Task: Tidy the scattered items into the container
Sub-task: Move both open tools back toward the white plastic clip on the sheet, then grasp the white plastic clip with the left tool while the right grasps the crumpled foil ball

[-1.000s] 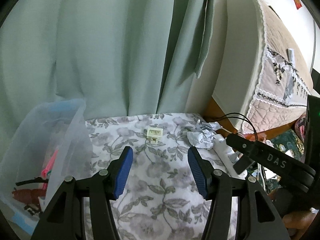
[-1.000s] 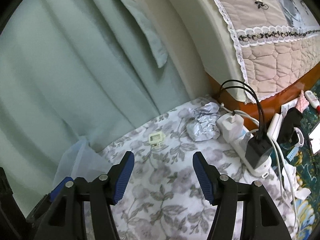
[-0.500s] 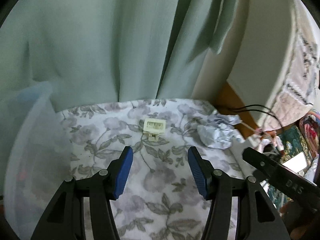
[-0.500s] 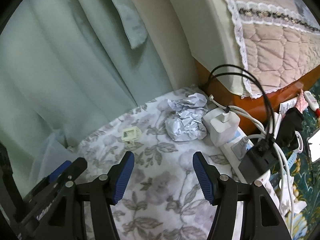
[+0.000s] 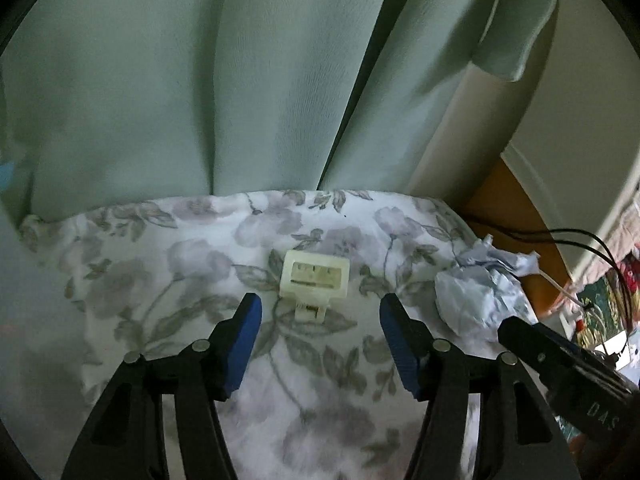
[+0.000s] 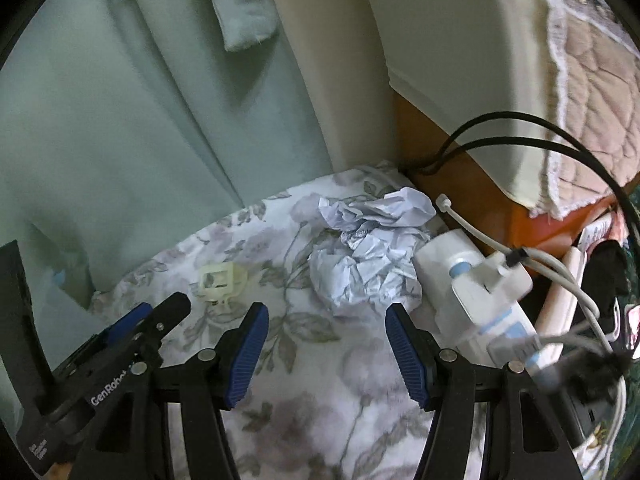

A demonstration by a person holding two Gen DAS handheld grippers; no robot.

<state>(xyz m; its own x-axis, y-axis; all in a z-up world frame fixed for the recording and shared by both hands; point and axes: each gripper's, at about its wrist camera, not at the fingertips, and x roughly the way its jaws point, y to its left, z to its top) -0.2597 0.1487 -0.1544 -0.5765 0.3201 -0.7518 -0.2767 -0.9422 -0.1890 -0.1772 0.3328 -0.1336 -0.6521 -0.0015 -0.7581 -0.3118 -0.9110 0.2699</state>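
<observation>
Clip (image 5: 314, 280) just beyond left claw (image 5: 320, 312)

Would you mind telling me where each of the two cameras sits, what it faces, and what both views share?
Left wrist: on the left gripper, looking down along its opening blue fingers at the cream plastic clip; the right gripper's finger enters at right.
Right wrist: on the right gripper, open, facing the crumpled paper and power strip; the left gripper shows at left.
Shared: clip, paper, floral cloth, green curtain.
</observation>
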